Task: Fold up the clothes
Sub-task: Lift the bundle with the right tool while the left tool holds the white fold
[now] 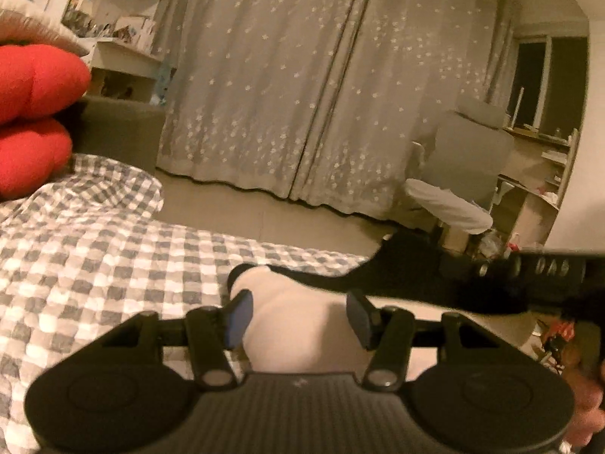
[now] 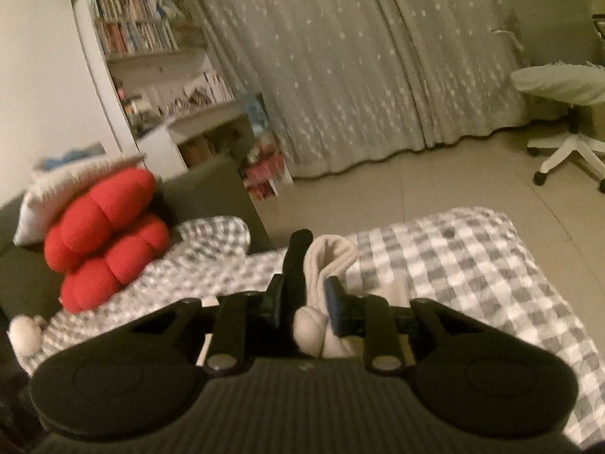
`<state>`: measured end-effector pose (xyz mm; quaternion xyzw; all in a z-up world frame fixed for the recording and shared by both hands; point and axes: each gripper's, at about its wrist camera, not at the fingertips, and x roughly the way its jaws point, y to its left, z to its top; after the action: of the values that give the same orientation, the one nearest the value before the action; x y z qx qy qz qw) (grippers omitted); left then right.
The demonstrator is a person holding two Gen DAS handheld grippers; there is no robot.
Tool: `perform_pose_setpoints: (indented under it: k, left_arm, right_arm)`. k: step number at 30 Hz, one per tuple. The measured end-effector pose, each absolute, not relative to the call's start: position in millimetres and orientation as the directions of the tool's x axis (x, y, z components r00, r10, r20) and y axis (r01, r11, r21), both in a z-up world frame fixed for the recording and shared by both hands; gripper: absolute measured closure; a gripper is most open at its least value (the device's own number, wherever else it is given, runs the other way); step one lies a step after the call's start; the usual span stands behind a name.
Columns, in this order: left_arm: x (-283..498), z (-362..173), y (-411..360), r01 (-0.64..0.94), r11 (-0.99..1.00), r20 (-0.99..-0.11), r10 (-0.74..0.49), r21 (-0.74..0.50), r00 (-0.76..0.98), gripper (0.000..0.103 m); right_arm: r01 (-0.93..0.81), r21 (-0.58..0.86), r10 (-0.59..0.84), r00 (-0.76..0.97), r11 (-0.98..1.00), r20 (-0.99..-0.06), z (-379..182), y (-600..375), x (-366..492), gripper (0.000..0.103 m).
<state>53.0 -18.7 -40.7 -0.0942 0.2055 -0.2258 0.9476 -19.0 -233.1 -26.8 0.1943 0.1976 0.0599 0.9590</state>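
Note:
A white sock (image 1: 298, 340) bulges between the blue pads of my left gripper (image 1: 298, 317), which stands half wide and shut on it above the checked bedcover (image 1: 94, 265). A black sock (image 1: 340, 280) runs from it rightward to my right gripper (image 1: 529, 268). In the right wrist view, the right gripper (image 2: 308, 299) is shut on both pieces: the black sock (image 2: 297, 261) stands against the left pad and the white sock (image 2: 332, 257) against the right pad. Their ends stick up past the fingertips.
Red cushions (image 2: 106, 234) and a white pillow (image 2: 68, 189) lie at the bed's left end. Beyond the bed edge are the bare floor (image 2: 435, 174), a star-patterned curtain (image 1: 302, 94), a bookshelf (image 2: 143, 38) and a swivel chair (image 2: 559, 83).

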Motion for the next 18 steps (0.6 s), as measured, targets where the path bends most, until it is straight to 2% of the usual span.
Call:
perform_pose_setpoints:
  k: [4, 10, 14, 18]
  left_arm:
    - [51.6, -42.1, -23.7, 0.429, 0.859, -0.333, -0.505, -0.278, 0.796, 0.051]
    - [46.3, -43.7, -35.3, 0.468, 0.855, -0.330, -0.517, -0.221, 0.789, 0.051]
    - [44.1, -45.8, -42.3, 0.491, 0.847, -0.332, -0.531, -0.202, 0.780, 0.051]
    - [40.1, -44.5, -49.9, 0.517, 0.838, -0.329, -0.544, -0.172, 0.772, 0.051]
  right_arm:
    - [-0.027, 0.451, 0.208, 0.911, 0.892, -0.357, -32.6, -249.5, -18.2, 0.078]
    - [-0.009, 0.539, 0.241, 0.901, 0.842, -0.360, -42.0, -276.1, -17.6, 0.084]
    - [0.008, 0.556, 0.248, 0.890, 0.831, -0.383, -45.8, -281.5, -17.4, 0.085]
    - [0.012, 0.585, 0.249, 0.897, 0.811, -0.364, -40.9, -286.3, -22.4, 0.088]
